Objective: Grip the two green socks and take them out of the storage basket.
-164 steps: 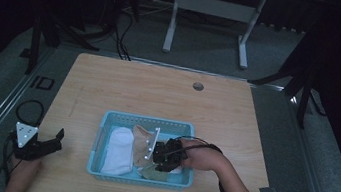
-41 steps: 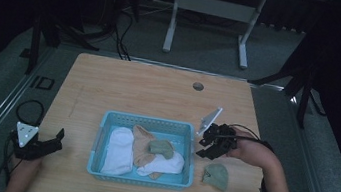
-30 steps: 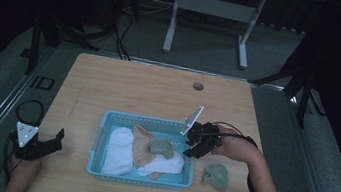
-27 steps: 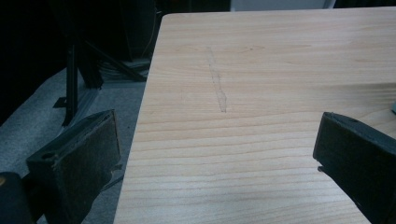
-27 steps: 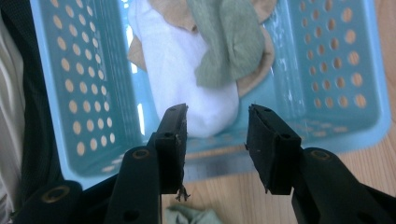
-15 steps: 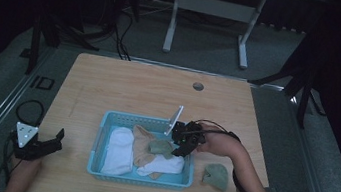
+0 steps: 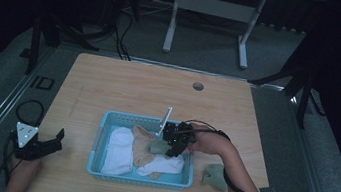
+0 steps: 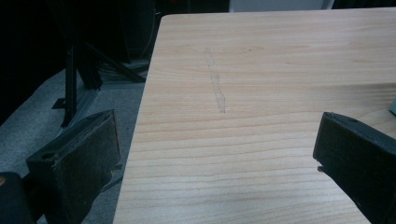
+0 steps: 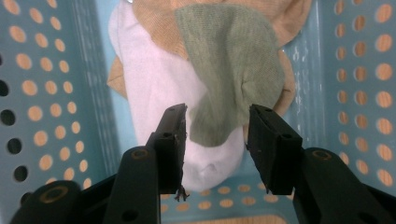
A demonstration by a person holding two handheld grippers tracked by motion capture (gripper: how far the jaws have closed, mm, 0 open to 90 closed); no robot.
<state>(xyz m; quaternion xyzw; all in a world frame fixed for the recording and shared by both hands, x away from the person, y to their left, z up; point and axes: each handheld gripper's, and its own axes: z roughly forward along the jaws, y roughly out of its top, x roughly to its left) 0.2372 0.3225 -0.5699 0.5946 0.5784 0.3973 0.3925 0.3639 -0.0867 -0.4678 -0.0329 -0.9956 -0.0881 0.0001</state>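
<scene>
wooden table (image 7: 124, 89) carries a blue perforated basket (image 7: 102, 137) toward its 6 o'clock edge. inside the basket: a white sock (image 7: 118, 149) at the 9 o'clock side, a tan sock (image 7: 141, 145) in the middle, a second white sock (image 7: 164, 165) toward 5 o'clock, and a green sock (image 7: 157, 146) lying on top of them. a second green sock (image 7: 215, 175) lies on the bare table just outside the basket, at its 3 o'clock side.

right gripper (image 9: 215, 123) sits over the basket's 3 o'clock portion, jaws partly apart and straddling the near end of the green sock (image 9: 229, 70); contact cannot be confirmed, nothing is clamped. white sock (image 9: 154, 93) lies beneath it.

left gripper (image 7: 51, 141) rests at the table's 8 o'clock corner, jaws spread wide, bare table (image 8: 261, 93) between them, well apart from the basket
</scene>
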